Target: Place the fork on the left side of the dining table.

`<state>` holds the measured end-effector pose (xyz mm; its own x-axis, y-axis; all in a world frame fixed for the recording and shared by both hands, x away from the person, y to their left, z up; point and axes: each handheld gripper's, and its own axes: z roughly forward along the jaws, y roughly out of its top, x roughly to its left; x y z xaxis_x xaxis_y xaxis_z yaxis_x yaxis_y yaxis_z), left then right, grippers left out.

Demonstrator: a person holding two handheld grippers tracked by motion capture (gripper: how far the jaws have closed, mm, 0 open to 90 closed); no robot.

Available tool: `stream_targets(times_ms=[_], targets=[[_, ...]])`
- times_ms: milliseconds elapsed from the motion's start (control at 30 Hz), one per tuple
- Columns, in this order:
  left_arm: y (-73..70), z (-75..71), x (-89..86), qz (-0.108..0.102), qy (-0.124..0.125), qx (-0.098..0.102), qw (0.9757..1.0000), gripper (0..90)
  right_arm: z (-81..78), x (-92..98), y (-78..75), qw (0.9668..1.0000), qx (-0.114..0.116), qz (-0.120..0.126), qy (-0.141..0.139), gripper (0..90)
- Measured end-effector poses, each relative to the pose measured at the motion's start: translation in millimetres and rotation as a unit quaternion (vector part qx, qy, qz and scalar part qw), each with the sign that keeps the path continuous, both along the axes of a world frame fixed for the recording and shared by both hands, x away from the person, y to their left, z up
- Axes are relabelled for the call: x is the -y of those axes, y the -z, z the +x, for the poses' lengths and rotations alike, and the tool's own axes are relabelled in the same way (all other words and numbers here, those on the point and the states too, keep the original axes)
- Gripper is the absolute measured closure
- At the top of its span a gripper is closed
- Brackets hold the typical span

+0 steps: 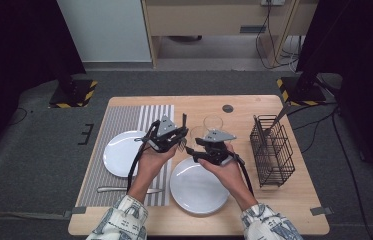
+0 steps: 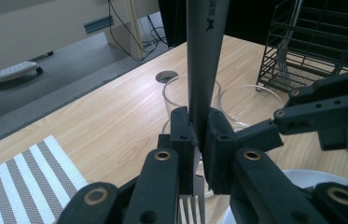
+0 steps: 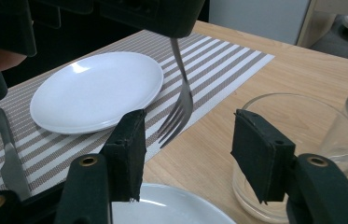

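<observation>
A person sits at a wooden table, holding a two-jaw gripper in each hand above its middle. The left gripper pinches the dark handle of a fork between its black jaws, so the fork hangs upright in the air with its tines pointing down, above the edge of a striped placemat. The right gripper sits just beside it with its jaws spread apart and nothing between them; the fork's tines hang just beyond the gap. Two clear drinking glasses stand on the table close behind the grippers. One white plate rests on the placemat, another white plate lies on bare wood nearer the person. A knife lies on the placemat, and a black wire cutlery basket stands at the right.
</observation>
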<state>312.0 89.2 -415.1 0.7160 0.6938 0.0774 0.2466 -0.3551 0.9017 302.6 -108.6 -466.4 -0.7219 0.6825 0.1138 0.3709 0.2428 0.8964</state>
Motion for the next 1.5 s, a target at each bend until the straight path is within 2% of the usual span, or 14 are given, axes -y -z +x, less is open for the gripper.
stream_targets(times_ms=[233, 400, 500, 700, 833, 1067, 1233, 1500], targets=[[-1.1, -2.0, 1.4, -0.004, 0.002, 0.002, 1.0, 83.6, 0.7, -7.3, 7.4, 1.0, -0.009, -0.001, -0.004, 46.2], [-1.0, -4.1, 4.5, -0.003, 0.008, 0.004, 1.0, 83.6, 4.1, -12.2, 12.8, 0.9998, -0.019, 0.008, -0.003, 49.0], [-0.7, -5.0, 6.2, -0.006, 0.011, 0.003, 0.9999, 83.6, 5.5, -15.8, 15.3, 0.9998, -0.017, 0.004, 0.001, 53.2], [-1.6, -7.7, 8.5, -0.009, 0.016, 0.007, 0.9998, 83.6, 7.9, -22.6, 18.2, 0.9997, -0.018, 0.014, 0.007, 61.4], [0.2, -8.4, 7.4, -0.014, 0.017, 0.004, 0.9998, 83.6, 8.2, -23.8, 18.8, 0.9998, -0.012, 0.01, 0.007, 66.1], [0.1, -10.1, 7.5, -0.018, 0.017, 0.01, 0.9996, 83.5, 8.8, -22.8, 18.2, 0.9997, -0.011, 0.021, 0.01, 78.2], [-0.8, -10.7, 6.6, -0.021, 0.017, 0.012, 0.9996, 83.5, 9.1, -20.9, 17.8, 0.9994, -0.012, 0.029, 0.013, 81.5], [2.8, -12.0, 3.7, -0.023, 0.019, 0.01, 0.9995, 83.0, 8.5, -15.7, 19.9, 0.9991, -0.013, 0.03, 0.027, 85.6]])
